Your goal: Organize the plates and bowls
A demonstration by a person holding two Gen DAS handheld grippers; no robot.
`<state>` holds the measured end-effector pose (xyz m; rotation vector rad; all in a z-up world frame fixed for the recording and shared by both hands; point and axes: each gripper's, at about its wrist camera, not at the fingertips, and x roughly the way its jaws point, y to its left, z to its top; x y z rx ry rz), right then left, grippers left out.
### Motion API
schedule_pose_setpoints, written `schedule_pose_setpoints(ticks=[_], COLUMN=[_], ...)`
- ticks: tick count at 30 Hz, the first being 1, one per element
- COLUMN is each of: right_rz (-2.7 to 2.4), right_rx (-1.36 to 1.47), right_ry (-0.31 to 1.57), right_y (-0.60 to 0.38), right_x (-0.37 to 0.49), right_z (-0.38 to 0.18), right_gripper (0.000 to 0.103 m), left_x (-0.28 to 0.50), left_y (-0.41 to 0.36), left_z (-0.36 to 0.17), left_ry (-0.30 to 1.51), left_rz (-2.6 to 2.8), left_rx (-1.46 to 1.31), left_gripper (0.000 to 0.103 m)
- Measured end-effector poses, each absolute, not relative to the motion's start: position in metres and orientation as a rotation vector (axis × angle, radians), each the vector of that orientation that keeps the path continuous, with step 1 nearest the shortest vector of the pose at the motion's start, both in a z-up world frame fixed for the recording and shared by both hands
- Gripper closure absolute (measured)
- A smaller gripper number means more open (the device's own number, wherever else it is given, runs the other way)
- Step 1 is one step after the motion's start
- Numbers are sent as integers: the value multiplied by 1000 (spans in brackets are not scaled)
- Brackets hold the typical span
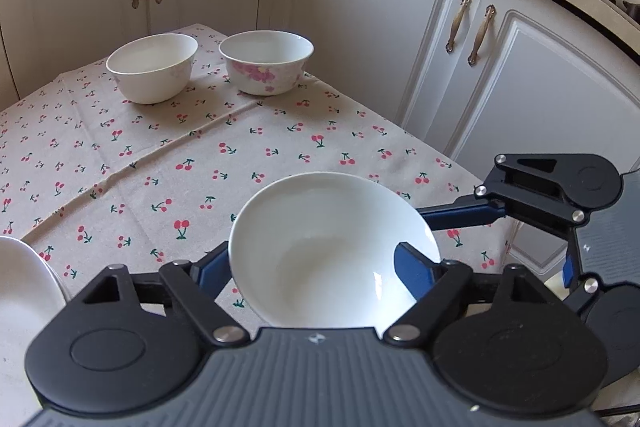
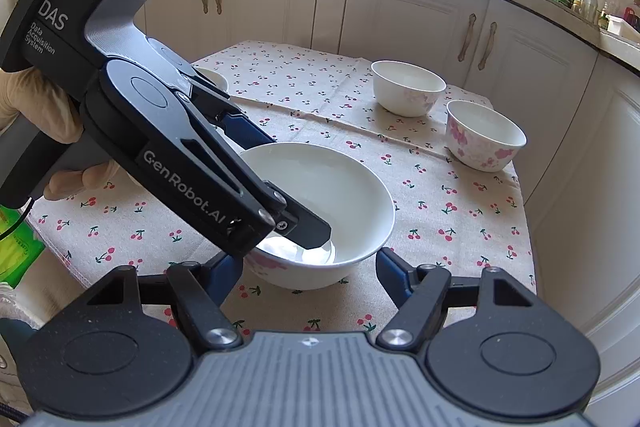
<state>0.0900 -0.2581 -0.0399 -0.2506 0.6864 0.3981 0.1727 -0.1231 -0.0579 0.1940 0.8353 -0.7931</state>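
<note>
A white bowl with pink flowers low on its outside stands on the cherry-print tablecloth. My left gripper is open and straddles the bowl's wall. One finger reaches inside down to the bottom, the other stays outside the far-left rim, and neither pad presses the wall. My right gripper comes from the near side. Its two fingertips lie against the bowl's outer wall, left and right, so it is shut on the bowl.
Two more bowls stand at the back: a plain white one and a pink-flowered one. A white plate lies at the left edge. White cabinets close off the table's far and right sides. A gloved hand holds the left gripper.
</note>
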Motion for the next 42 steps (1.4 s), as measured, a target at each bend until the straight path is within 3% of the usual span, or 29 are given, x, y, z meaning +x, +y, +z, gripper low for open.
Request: schedule_pose_setpoints(ticks=[3, 5, 7, 9, 12, 29, 42], right_rz=[403, 396, 396, 403, 390, 328, 206], right_rx=[-250, -254, -240, -220, -218, -167, -158], right_ry=[690, 683, 665, 651, 638, 565, 528], right_y=[-258, -257, -259, -262, -266, -294, -337], right_x=[90, 90, 88, 86, 83, 78, 133], right_z=[-40, -41, -38, -35, -32, -19, -18], right_gripper=[24, 18, 3, 1, 1, 0, 0], left_x=[170, 166, 162, 159, 152, 177, 257], left_y=[-124, -124, -122, -119, -111, -73, -132], left_z=[-58, -55, -51, -46, -41, -20, 23], left_ry=[815, 782, 758, 737, 711, 821, 724], left_rz=[-790, -785, -787, -786, -775, -722, -761], left_rx=[203, 208, 206, 198, 186, 159, 201], left_gripper=[12, 11, 8, 7, 3, 2, 1])
